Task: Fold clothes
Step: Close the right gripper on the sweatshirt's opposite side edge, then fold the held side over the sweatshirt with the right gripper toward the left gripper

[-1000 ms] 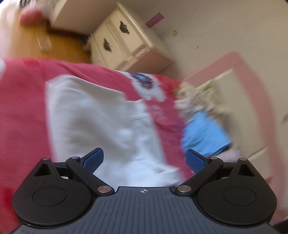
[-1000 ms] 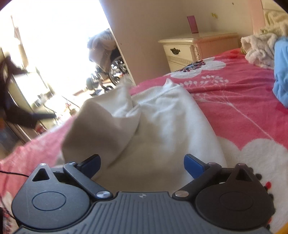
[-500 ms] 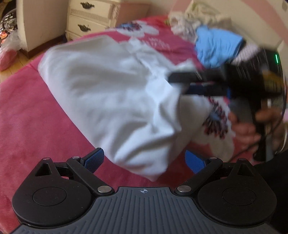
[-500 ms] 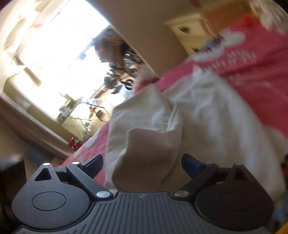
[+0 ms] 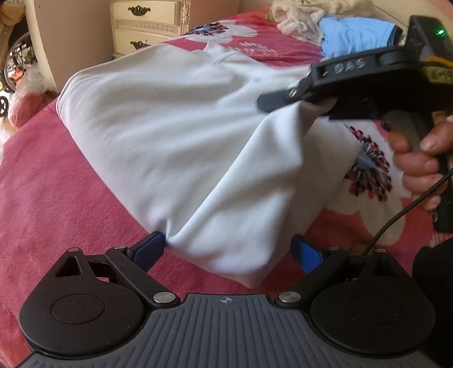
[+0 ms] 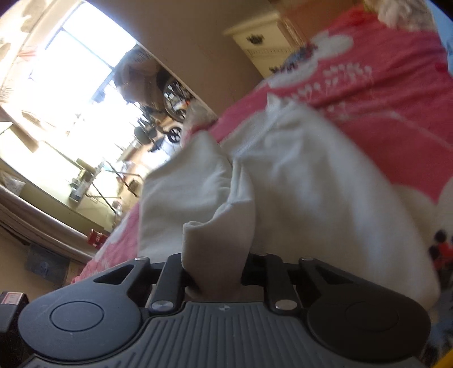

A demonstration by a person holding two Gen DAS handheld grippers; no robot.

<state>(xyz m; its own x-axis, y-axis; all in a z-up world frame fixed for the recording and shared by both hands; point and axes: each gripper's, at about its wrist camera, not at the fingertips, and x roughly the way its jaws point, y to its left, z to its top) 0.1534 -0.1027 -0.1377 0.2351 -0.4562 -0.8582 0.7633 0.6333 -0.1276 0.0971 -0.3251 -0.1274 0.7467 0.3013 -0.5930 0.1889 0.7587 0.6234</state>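
A white garment [image 5: 175, 136] lies spread and partly doubled over on a pink flowered bedspread [image 5: 56, 198]. My left gripper [image 5: 228, 252] is open low over the garment's near corner, which sits between the blue pads [image 5: 150, 249]; the left pad touches the cloth. My right gripper [image 5: 286, 99], held by a hand [image 5: 416, 158], grips a raised edge of the garment at the right. In the right wrist view its jaws are closing: the right gripper [image 6: 216, 280] has a bunched fold of the white garment [image 6: 311, 184] pinched between its drawn-in fingers.
A cream nightstand [image 5: 147, 25] stands beyond the bed's far edge. A blue garment [image 5: 354, 36] and a fluffy cream pile [image 5: 300, 14] lie at the bed's far right. A black cable [image 5: 396, 218] hangs from the right gripper's handle. A wheelchair [image 6: 172, 99] stands by the bright window.
The left gripper swung down and rolled until the garment's near corner lay between its pads. The right gripper's jaws went from wide open to pinched on a fold of the white cloth.
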